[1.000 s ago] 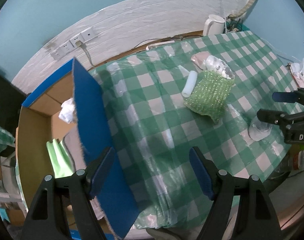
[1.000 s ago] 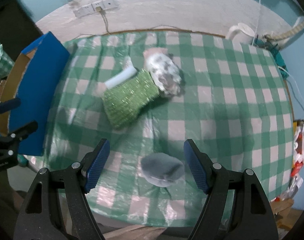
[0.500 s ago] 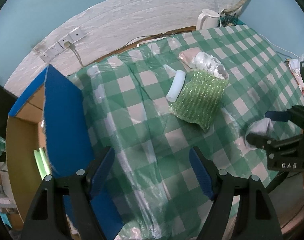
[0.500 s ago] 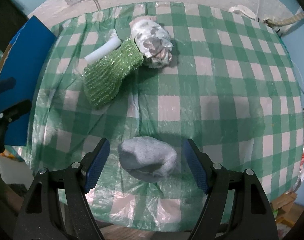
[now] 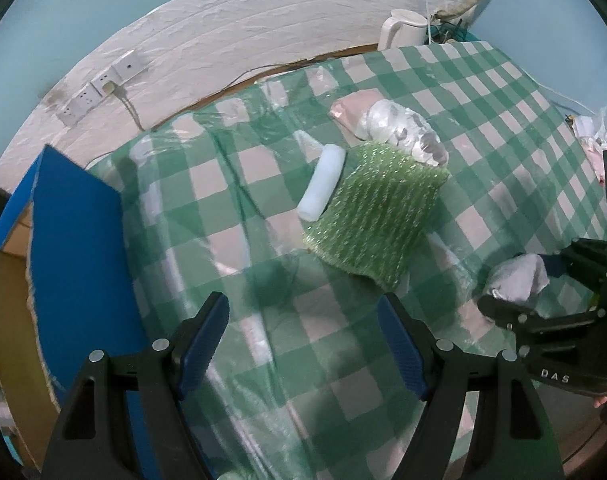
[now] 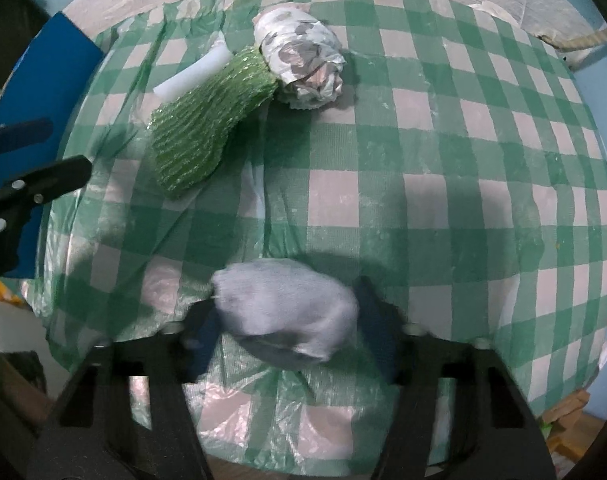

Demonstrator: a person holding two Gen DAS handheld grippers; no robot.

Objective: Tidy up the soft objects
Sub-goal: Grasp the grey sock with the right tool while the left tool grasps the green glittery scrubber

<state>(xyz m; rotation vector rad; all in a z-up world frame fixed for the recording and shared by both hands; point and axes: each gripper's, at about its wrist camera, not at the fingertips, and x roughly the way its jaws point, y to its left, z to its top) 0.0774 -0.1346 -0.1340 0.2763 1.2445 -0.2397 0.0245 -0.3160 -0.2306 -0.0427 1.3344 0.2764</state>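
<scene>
Your right gripper [image 6: 285, 320] is closing its jaws around the grey rolled sock [image 6: 287, 312], which sits between the blurred pads at about 6 o'clock in the right wrist view, near the front edge of the checked tablecloth [image 6: 423, 184]. The pads look to be right at the bundle's flanks; whether they already press in, you cannot tell from the smear. From the left wrist view the same sock [image 5: 517, 282] shows at 4 o'clock, bracketed by the right gripper's fingers [image 5: 503, 310].

Your left gripper [image 5: 303, 344] hangs wide open over bare cloth, holding nothing, with the blue box flap [image 5: 79, 248] at its 9 o'clock.

Expect the sock to be light and squashy: it should give a good deal before the grip firms up, and it will likely sag or unroll if caught by one loose layer. Take it across the thick middle of the roll.

The green knitted piece [image 6: 207, 120], the white foam roll [image 6: 191, 74] and the patterned bundle [image 6: 303, 60] lie together at 11 to 12 o'clock, well apart from the sock.
</scene>
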